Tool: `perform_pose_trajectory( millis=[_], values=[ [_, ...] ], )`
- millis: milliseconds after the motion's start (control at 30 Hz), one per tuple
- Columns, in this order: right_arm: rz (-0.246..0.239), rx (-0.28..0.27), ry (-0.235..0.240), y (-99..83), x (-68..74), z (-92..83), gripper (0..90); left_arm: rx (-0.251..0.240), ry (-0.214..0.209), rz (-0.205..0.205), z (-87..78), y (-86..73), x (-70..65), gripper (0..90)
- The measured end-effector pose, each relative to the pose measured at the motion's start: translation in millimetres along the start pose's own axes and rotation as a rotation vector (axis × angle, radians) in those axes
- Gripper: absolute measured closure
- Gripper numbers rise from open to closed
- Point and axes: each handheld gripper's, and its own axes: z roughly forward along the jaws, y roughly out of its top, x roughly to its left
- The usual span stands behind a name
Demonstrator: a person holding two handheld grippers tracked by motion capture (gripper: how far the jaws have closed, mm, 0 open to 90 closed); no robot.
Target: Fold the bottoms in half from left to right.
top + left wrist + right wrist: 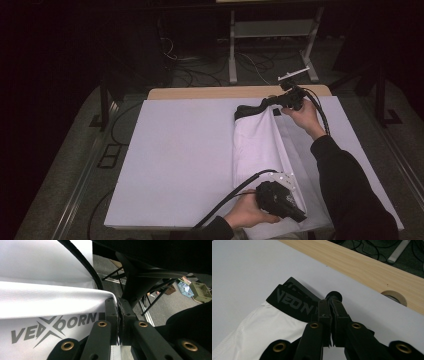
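The white shorts (260, 145) lie lengthwise on the right half of the white table cover (180, 150), black elastic waistband (250, 109) at the far end toward twelve o'clock and the hem toward six o'clock at the near edge. They are folded or being folded along their length, with a raised crease running from the waistband down toward the near right. The fabric looks thin, light and limp, a smooth sports weave that I judge will slide easily on the cover and sag wherever it is not held; nothing about it is fragile. The waistband (294, 303), printed with grey letters, is the thickest and firmest part, so it gives the surest hold; the hem corner near the printed logo (53, 327) is the other natural point, since two holds at opposite ends keep the cloth taut. The right gripper (280, 100) sits at about one o'clock from the shorts' middle, its jaws pressed together on the end of the waistband, as the right gripper view (331, 305) shows. The left gripper (300, 217) is at about five o'clock, its jaws pinched tight on the white fabric edge, seen up close in the left gripper view (119, 306). Beyond the cover, a strip of the wooden tabletop (210, 92) shows at twelve o'clock, with a cable hole (393, 296) in it.
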Motion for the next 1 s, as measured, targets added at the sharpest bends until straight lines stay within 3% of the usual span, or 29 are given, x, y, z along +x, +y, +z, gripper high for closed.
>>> perform_pose_trajectory(
  millis=[267,1000],
  values=[
    [0.023,-0.002,0.001,-5.0,-9.4,-2.4,86.1,0.012,-0.006,0.009,12.7,8.3,4.9,86.9],
    [0.030,0.024,-0.010,-19.2,-27.2,1.3,86.1,0.038,-0.021,-0.049,36.7,17.5,25.6,86.9]
  ],
)
